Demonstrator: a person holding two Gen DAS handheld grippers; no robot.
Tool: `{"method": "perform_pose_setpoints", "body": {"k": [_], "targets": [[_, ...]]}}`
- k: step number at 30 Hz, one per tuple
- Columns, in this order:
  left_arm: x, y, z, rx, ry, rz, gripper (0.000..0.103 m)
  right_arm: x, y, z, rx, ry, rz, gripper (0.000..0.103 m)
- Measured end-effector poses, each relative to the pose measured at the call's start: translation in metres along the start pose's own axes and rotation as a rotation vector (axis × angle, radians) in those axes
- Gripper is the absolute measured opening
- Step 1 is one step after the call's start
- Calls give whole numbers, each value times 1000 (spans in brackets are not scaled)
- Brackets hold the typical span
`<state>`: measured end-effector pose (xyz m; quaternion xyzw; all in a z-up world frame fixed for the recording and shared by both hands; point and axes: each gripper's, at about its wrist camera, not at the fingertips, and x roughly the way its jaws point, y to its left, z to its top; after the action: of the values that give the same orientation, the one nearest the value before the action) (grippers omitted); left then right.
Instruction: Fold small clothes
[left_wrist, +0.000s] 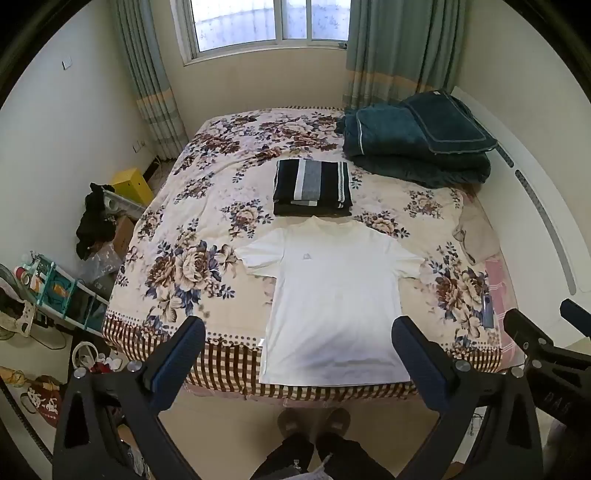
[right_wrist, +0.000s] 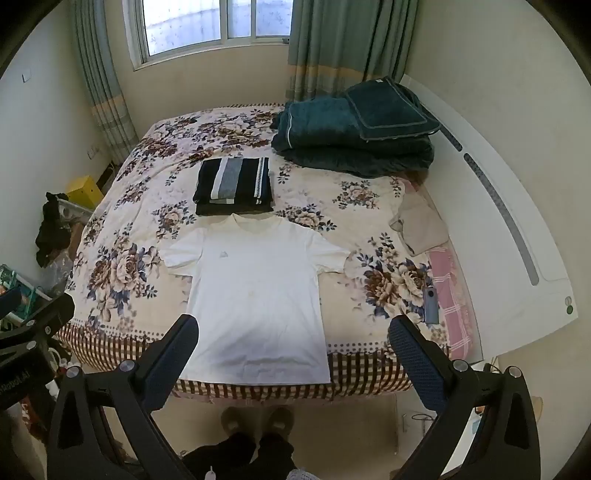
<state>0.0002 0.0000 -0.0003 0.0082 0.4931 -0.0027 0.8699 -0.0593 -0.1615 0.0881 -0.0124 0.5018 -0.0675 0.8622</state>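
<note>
A white T-shirt (left_wrist: 334, 291) lies flat, face up and spread out, on the floral bed cover, its hem at the near bed edge; it also shows in the right wrist view (right_wrist: 255, 295). Behind its collar sits a stack of folded dark striped clothes (left_wrist: 312, 184) (right_wrist: 232, 184). My left gripper (left_wrist: 299, 328) is open and empty, held above the shirt's hem. My right gripper (right_wrist: 291, 328) is open and empty, held above the hem's right side. Each gripper shows at the edge of the other's view.
The bed (left_wrist: 177, 258) has a dark green folded quilt and pillow (left_wrist: 413, 144) at the back right, a beige cloth (right_wrist: 421, 225), a phone (right_wrist: 430, 302) and a pink towel (right_wrist: 450, 302) at right. Clutter and a yellow box (left_wrist: 131, 184) stand left. My slippers (left_wrist: 314, 421) are below.
</note>
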Motion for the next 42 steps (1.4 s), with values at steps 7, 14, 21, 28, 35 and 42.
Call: {"method": "perform_pose_setpoints", "body": {"k": [7,14,21,28,35,42], "targets": [[0,0,0,5,-9,1,103,-3,-1,-1,2,-11,5,103],[0,0,-1,6,-15,4,103,-6,-1,-1,1,-14,3,103],[-6,-2,-1,6,-17,1,103,-8,-1,-2,1,-16,1,103],[-9,-3,3,6,-19,-5,103,-8,-3,-2,0,-20,0,103],[-10,-8,5,5,-22,-10,103,-17,0,3,1,-23,2,103],[-9,-11,8,2,-25,-10,103,-17,0,2,0,-27,0,103]]}}
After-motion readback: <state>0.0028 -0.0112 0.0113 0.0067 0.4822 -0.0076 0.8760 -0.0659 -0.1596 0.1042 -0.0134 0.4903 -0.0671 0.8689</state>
